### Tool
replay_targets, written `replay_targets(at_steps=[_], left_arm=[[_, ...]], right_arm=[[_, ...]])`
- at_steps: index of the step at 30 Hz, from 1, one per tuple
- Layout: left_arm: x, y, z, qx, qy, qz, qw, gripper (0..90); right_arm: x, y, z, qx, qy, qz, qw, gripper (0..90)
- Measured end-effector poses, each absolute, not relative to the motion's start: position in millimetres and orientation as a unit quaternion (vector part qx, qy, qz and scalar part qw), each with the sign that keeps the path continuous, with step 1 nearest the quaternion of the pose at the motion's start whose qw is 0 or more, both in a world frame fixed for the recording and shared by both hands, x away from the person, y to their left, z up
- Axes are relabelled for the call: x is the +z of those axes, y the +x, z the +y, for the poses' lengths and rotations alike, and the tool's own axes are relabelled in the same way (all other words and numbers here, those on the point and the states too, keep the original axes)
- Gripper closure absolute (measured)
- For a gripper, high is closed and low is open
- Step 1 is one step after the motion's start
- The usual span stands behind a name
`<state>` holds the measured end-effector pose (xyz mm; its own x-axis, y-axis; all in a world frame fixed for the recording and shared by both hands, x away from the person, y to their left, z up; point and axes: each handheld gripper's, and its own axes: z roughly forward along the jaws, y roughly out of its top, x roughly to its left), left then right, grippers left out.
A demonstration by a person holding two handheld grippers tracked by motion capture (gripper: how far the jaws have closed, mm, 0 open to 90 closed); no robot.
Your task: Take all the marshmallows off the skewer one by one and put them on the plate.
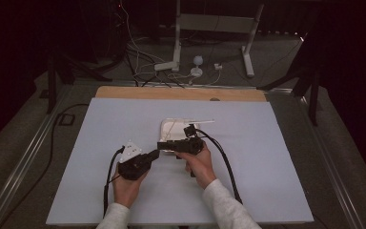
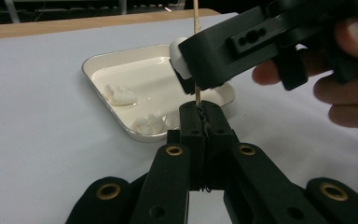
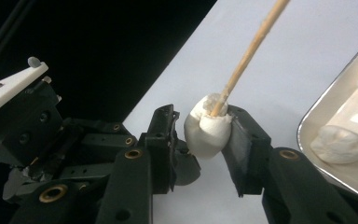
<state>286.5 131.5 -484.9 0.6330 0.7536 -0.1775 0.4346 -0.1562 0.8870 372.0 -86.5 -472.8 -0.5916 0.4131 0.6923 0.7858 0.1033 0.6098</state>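
Note:
A thin wooden skewer (image 2: 196,28) rises from my left gripper (image 2: 204,112), which is shut on its lower end. A white marshmallow (image 3: 209,128) is threaded on the skewer (image 3: 251,51), and my right gripper (image 3: 205,126) is shut on that marshmallow from both sides. In the left gripper view the right gripper (image 2: 186,70) sits just above my left jaws, with the marshmallow (image 2: 178,56) showing at its tip. From above, the left gripper (image 1: 155,153) and right gripper (image 1: 161,144) meet just in front of the tray (image 1: 164,125).
The shallow white tray (image 2: 93,70) holds two more marshmallows (image 2: 116,94) (image 2: 150,122). It lies mid-board on a white sheet (image 1: 100,143) over a wooden table (image 1: 124,92). Cables trail back from both grippers. Stands and wires occupy the dark floor beyond.

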Motion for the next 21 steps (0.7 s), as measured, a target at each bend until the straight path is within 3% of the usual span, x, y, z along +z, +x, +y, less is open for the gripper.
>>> replay_targets(at_steps=[10, 21], left_arm=[[-484, 285, 129, 0.156, 0.748, 0.388, 0.515, 90.0], [-484, 283, 127, 0.155, 0.756, 0.378, 0.511, 90.0]], right_arm=[[-478, 372, -88, -0.539, -0.43, -0.698, 0.192, 76.0], [-473, 374, -97, -0.546, -0.431, -0.696, 0.179, 78.2]])
